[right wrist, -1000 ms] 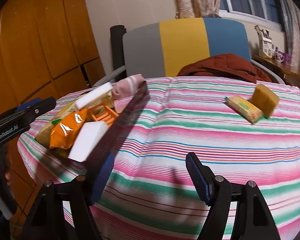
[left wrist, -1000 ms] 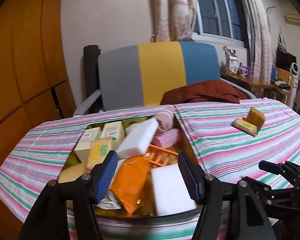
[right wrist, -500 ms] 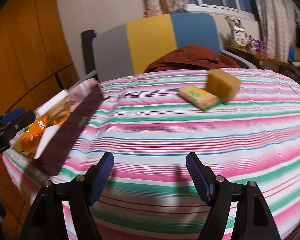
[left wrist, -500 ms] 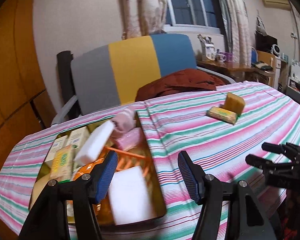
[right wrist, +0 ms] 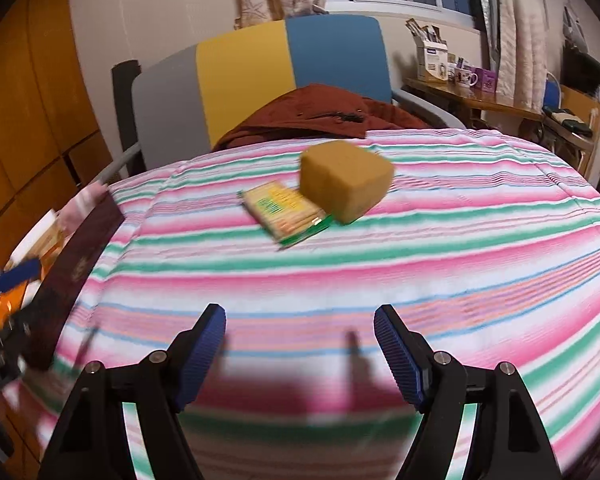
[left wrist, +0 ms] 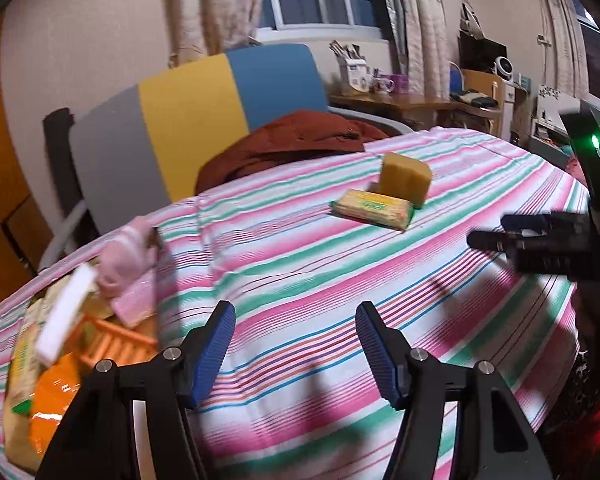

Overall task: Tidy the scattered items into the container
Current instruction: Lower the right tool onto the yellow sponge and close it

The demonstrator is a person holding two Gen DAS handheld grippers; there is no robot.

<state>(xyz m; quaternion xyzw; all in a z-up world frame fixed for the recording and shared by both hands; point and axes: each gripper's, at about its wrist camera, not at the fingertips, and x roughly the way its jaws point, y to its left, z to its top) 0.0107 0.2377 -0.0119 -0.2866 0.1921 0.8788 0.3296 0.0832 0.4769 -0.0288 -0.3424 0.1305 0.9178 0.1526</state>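
Observation:
A yellow sponge block (left wrist: 406,178) (right wrist: 346,178) stands on the striped tablecloth with a yellow-green packet (left wrist: 374,208) (right wrist: 286,208) lying against its near left side. The container (right wrist: 80,248) sits at the table's left end. It holds a pink item (left wrist: 128,252), a white sponge (left wrist: 64,316), an orange rack (left wrist: 112,340) and an orange packet (left wrist: 56,392). My left gripper (left wrist: 295,320) is open above bare cloth, just right of the container. My right gripper (right wrist: 300,320) is open with nothing in it, short of the sponge and packet.
A chair (left wrist: 192,120) with a grey, yellow and blue back stands behind the table, a red-brown jacket (left wrist: 292,144) on its seat. A cluttered desk (left wrist: 400,100) is at the back right. Wooden cupboards (right wrist: 32,120) line the left wall.
Both grippers have swung right, away from the container; it slid to the left edge of both views. The sponge and packet now look nearer and more central. Both grippers stay open.

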